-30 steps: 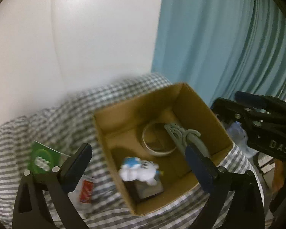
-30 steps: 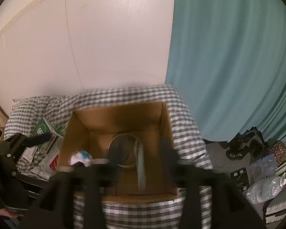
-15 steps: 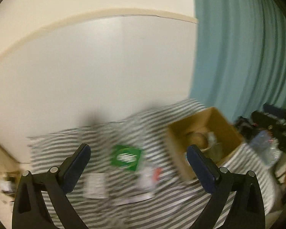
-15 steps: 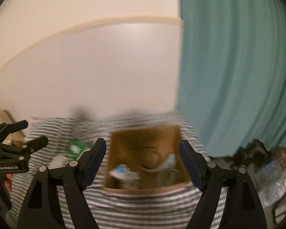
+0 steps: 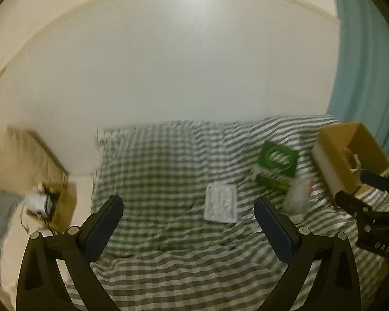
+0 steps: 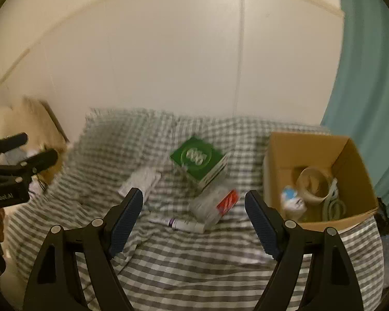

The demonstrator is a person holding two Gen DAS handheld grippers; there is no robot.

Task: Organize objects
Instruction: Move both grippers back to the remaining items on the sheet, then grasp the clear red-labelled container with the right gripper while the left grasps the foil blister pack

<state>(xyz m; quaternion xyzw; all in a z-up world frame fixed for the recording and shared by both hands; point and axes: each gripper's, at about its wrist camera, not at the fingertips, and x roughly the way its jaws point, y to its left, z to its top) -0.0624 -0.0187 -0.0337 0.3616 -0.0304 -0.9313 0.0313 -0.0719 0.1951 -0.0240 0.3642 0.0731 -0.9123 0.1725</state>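
Note:
A green box (image 6: 198, 159) (image 5: 277, 159) lies on the grey checked cloth (image 5: 155, 171). Below it are a clear packet with a red label (image 6: 215, 204) and a thin tube (image 6: 179, 223). A silver blister pack (image 5: 221, 203) (image 6: 140, 181) lies further left. The open cardboard box (image 6: 280, 155) (image 5: 332, 171) at the right holds a tape roll (image 6: 311, 181), a white and blue toy (image 6: 291, 199) and a pale looped item. My left gripper (image 5: 188, 203) hangs open above the cloth near the blister pack. My right gripper (image 6: 194, 195) is open above the packet, holding nothing.
A teal curtain (image 6: 370, 103) hangs behind the cardboard box. Off the cloth's left edge stands a smaller brown box (image 5: 62, 204) with clutter, and a pale wooden board (image 5: 26, 150) leans at the white wall. Each gripper shows at the edge of the other's view.
Both views have swung left, away from the cardboard box and over the loose items on the cloth. The right gripper's jaws stand wider than a second ago. Nothing was picked up.

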